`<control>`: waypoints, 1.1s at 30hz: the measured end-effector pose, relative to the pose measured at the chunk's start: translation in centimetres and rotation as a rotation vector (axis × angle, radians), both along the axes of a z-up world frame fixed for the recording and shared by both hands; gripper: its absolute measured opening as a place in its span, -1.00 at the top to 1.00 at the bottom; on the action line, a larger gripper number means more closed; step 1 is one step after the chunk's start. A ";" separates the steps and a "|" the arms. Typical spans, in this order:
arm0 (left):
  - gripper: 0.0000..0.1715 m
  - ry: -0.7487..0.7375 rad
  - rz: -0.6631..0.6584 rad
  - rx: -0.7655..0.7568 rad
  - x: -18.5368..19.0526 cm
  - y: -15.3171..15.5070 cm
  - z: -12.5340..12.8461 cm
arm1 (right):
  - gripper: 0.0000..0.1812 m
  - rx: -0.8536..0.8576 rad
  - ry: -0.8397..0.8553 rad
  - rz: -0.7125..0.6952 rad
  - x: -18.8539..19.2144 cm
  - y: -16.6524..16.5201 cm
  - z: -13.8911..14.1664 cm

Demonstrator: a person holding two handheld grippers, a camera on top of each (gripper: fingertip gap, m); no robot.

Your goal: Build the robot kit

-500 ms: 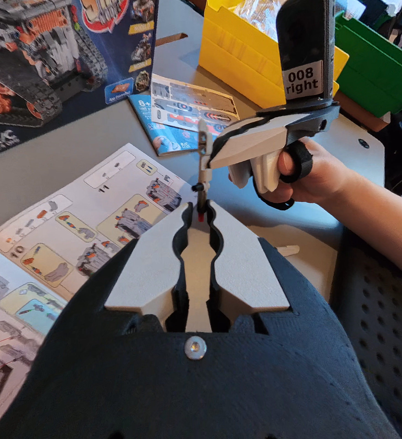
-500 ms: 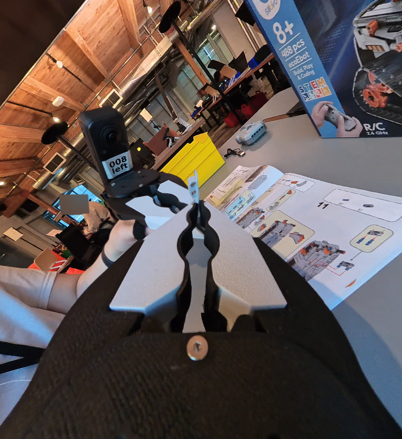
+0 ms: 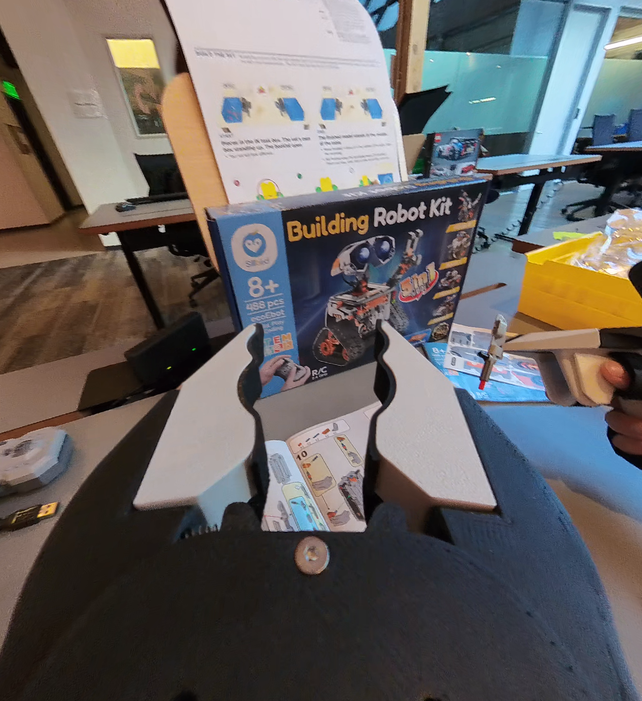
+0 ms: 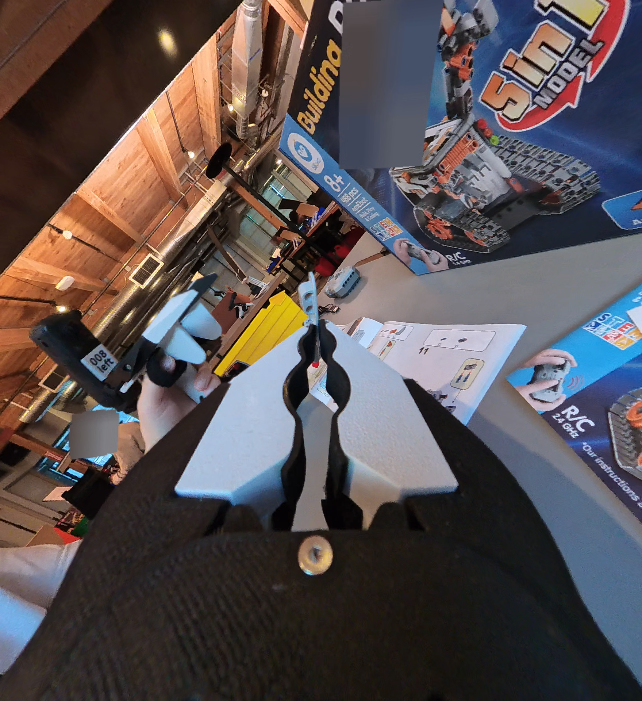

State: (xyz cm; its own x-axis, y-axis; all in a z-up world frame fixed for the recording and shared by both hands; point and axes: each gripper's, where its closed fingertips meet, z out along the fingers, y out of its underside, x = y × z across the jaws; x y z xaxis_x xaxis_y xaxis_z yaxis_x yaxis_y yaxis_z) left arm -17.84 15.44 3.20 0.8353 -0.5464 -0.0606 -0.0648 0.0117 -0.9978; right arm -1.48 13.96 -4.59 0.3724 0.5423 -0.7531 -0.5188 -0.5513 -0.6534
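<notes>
Small grey beam assembly [image 4: 309, 303] with a red-tipped pin: your right gripper [image 4: 316, 333] is clamped on it, aloft above the table [image 4: 463, 296]. Your left gripper [image 3: 313, 364] is spread wide, empty, over the open instruction booklet [image 3: 311, 478], facing the kit box [image 3: 349, 280] at the table's far edge.

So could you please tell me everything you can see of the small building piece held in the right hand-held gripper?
The small building piece is a slim, pale grey plastic beam with holes near its top, a black pin across its side and a red tip at the bottom. It stands roughly upright above the table, pinched at the tips of the shut right hand-held gripper. Nothing else touches it.
</notes>
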 end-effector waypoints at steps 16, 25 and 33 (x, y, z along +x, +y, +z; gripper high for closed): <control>0.42 -0.079 -0.071 -0.104 -0.3 0.4 -0.8 | 1.00 -0.026 -0.036 0.035 -1.0 -0.2 -0.8; 0.45 0.011 -0.173 -0.189 1.8 -0.4 -3.0 | 1.00 -0.017 -0.147 0.053 -2.2 -0.6 -1.6; 0.52 0.199 -0.391 -0.474 6.2 -2.8 -9.9 | 1.00 0.020 -0.221 0.082 -4.6 -1.8 -1.0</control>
